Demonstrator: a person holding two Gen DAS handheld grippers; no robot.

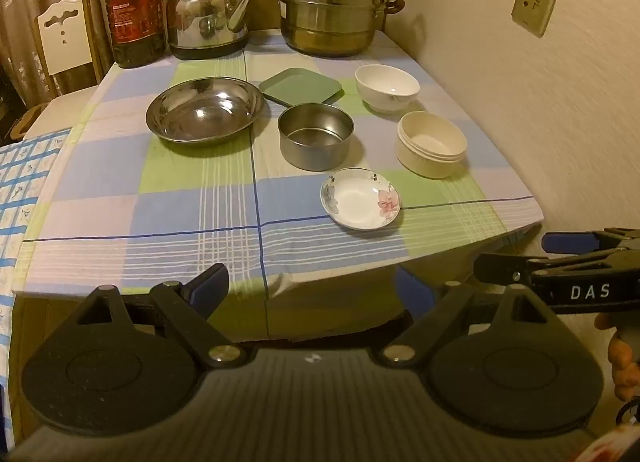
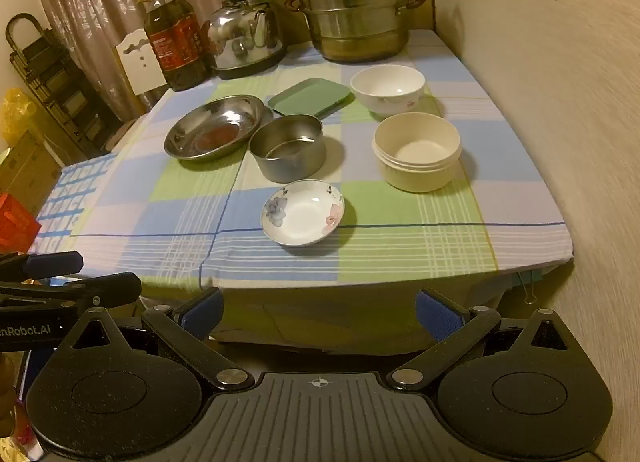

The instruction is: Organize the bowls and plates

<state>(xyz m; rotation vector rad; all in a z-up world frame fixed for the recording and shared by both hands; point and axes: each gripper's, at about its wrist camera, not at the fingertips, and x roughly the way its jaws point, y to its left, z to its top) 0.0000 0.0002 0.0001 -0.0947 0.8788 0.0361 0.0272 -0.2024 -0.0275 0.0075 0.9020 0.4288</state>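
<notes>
Table [image 1: 120, 198] under checked cloth, against wall.

Wide steel dish [image 1: 204, 109] at left, nothing inside. Green square plate [image 1: 300, 87] just behind, touching or nearly so. Round steel tin [image 1: 316, 136] in middle, empty. White bowl [image 1: 387, 87] behind cream tub [image 1: 432, 144], both empty. Flowered saucer [image 1: 360, 198] nearest table edge, bare.

Back row: oil bottle [image 1: 134, 6], kettle [image 1: 208, 14], lidded steamer pot [image 1: 332, 2].

Left gripper [image 1: 316, 294] and right gripper [image 2: 320, 312] held short of table edge, jaws wide apart, nothing between.
</notes>
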